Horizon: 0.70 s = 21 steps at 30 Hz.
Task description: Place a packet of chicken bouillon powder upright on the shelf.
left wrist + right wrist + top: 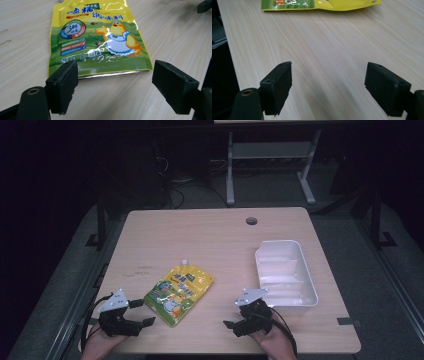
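The pouch (178, 293) lies flat on the bench (220, 240), near the front edge and left of the middle, its white spout pointing away from the person and its sealed bottom edge toward the left claw (141, 312); that claw stands just short of the edge, jaws wide apart and empty, aimed along the pouch, which reads as a line-up for a pinch on the flat seal, the thinnest part to take hold of; the right claw (233, 319) rests low over bare wood to the right of the pouch, jaws likewise apart with nothing between them, probably waiting its turn; the white tray (310, 292) sits empty beyond the right claw, open side up, a likely place for the pouch.
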### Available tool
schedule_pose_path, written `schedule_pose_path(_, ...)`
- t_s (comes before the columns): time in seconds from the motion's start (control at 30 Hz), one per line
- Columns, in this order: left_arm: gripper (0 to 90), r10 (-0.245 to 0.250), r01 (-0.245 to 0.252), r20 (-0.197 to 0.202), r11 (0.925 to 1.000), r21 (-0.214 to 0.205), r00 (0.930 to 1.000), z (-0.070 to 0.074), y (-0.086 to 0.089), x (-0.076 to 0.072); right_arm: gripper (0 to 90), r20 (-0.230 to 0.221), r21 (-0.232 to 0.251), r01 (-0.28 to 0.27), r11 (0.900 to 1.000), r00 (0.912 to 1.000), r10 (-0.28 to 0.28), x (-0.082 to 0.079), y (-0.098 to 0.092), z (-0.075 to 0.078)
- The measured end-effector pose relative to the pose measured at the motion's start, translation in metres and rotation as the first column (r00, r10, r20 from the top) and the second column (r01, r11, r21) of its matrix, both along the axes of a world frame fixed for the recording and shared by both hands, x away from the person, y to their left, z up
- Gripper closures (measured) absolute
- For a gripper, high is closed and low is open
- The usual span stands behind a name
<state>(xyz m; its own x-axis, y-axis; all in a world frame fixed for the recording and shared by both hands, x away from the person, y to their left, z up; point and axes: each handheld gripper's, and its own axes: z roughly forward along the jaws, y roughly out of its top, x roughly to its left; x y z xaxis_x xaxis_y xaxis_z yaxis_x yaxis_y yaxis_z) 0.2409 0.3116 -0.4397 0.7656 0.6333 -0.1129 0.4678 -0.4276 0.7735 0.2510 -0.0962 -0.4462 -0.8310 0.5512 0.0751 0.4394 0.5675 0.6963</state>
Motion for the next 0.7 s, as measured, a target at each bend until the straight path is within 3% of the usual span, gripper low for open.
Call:
schedule_pose_path(0.2, 22.6, 0.006, -0.006, -0.007, 0.9999, 0.009, 1.0000, 0.002, 0.001, 0.005, 19.4, -0.001, 0.018, -0.002, 0.9998, 1.0000, 0.002, -0.001, 0.001, 0.001)
schedule_pose_path(0.4, 24.4, 0.025, -0.024, -0.032, 0.9993, 0.029, 0.9992, 0.002, 0.003, 0.016, 17.8, -0.029, 0.022, -0.016, 0.9996, 0.9994, 0.016, 0.000, 0.010, 0.000)
schedule_pose_path(0.53, 29.9, 0.011, -0.007, -0.049, 0.9977, 0.067, 0.9987, 0.001, 0.000, 0.020, 17.6, -0.024, 0.021, -0.021, 0.9996, 0.9995, 0.022, 0.006, 0.018, 0.003)
schedule_pose_path(0.7, 36.5, -0.013, 0.017, -0.066, 0.9979, 0.062, 0.9977, 0.003, -0.006, 0.025, 15.8, -0.049, 0.030, -0.027, 0.9992, 0.9984, 0.029, 0.017, 0.029, 0.008)
